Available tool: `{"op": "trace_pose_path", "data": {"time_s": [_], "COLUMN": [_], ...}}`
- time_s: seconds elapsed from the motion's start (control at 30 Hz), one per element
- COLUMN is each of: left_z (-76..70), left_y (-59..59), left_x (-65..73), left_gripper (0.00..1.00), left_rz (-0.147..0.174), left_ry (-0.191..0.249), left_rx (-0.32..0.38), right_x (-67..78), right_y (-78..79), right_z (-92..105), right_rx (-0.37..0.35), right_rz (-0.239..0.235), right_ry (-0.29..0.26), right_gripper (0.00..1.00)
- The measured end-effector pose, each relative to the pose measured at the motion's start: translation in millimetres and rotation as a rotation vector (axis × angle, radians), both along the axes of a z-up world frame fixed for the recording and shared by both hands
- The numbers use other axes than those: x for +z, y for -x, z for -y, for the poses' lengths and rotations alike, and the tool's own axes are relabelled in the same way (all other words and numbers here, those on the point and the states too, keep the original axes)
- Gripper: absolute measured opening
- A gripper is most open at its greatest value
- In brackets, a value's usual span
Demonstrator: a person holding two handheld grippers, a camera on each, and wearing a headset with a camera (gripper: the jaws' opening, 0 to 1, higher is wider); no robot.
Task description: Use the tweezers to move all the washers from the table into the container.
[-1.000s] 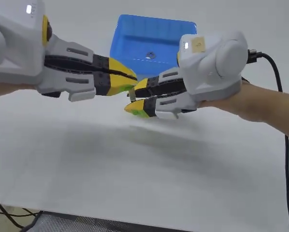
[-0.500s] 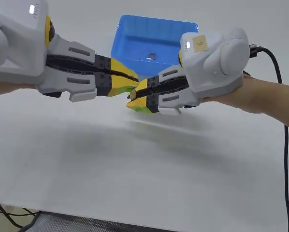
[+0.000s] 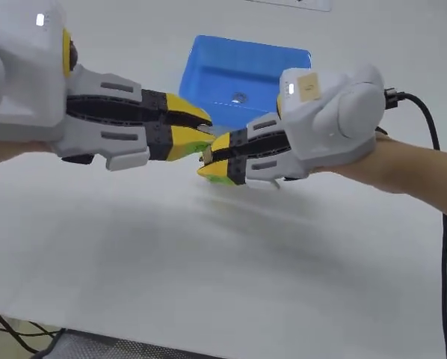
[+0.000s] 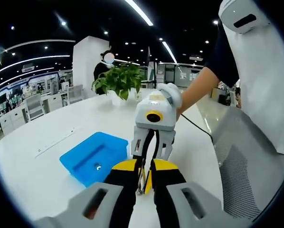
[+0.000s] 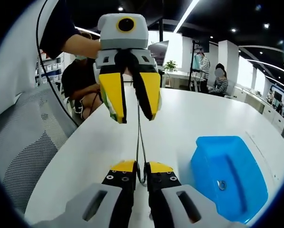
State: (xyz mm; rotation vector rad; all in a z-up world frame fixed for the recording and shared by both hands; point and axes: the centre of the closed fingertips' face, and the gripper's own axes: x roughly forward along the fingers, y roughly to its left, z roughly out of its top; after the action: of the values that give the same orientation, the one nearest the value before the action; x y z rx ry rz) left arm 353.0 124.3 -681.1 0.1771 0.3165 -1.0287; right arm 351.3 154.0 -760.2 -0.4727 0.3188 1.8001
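**Tweezers pass to the right hand-held gripper**

In the head view the left hand-held gripper (image 3: pixel 202 131) reaches in from 9 o'clock and the right hand-held gripper (image 3: pixel 207 161) from 3 o'clock. Their tips nearly meet above the smooth white bench (image 3: pixel 208 269). Both have glossy white plastic bodies, black ribbed fingers and yellow wedge-shaped tips.

The tweezers (image 5: pixel 139 142) are thin bright metal, two slim legs running straight between the two grippers. In the right gripper view the right one's jaws are clenched on one end of them. The other end runs toward 12 o'clock, between the left one's yellow tips, which stand apart in a V and do not press the metal: that gripper is released.

The container (image 3: pixel 216 82) is a shallow blue plastic tray, rectangular with rounded corners. It stands on the bench at 12 o'clock from the tips, just behind them. One small round metal washer (image 3: pixel 238 98) lies flat on its floor, near the middle.

A second ago the right jaws gaped wide and the left tips were pinched together. Now the right jaws have shut and the left tips have parted. The washer lies in the container as it did then.
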Motion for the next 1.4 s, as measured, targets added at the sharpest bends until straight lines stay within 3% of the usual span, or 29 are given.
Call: {"op": "trace_pose_path", "data": {"time_s": [0.23,0.43,0.53,0.67,1.1,1.23,1.4], "left_z": [-11.0,-16.1,-12.7,-10.8,-13.8,-9.0,-11.1], "left_y": [13.1,15.2,21.6,28.8,40.6,42.1,39.1], "left_x": [4.9,14.8,20.9,18.2,11.9,9.4,5.9], "left_gripper": [0.25,0.36,0.41,0.47,0.64,0.69,0.79], "left_rz": [-0.010,0.016,0.008,0.004,-0.001,-0.004,0.008], "left_ry": [0.026,0.013,0.053,0.042,0.020,0.019,0.004], "left_rx": [0.040,0.064,0.064,0.060,0.098,0.102,0.122], "right_x": [21.8,38.1,53.8,71.0,103.1,102.8,85.0], "right_y": [6.5,1.4,-7.3,-20.6,-66.2,-83.5,-115.2], "right_z": [0.9,6.3,9.2,13.1,18.6,17.3,17.6], "right_rx": [-0.009,-0.036,-0.061,-0.097,-0.158,-0.174,-0.237], "right_rz": [-0.014,0.002,0.018,0.033,0.111,0.128,0.123], "right_ry": [-0.036,-0.055,-0.082,-0.106,-0.138,-0.135,-0.114], "right_gripper": [0.09,0.09,0.09,0.09,0.09,0.09,0.09]}}
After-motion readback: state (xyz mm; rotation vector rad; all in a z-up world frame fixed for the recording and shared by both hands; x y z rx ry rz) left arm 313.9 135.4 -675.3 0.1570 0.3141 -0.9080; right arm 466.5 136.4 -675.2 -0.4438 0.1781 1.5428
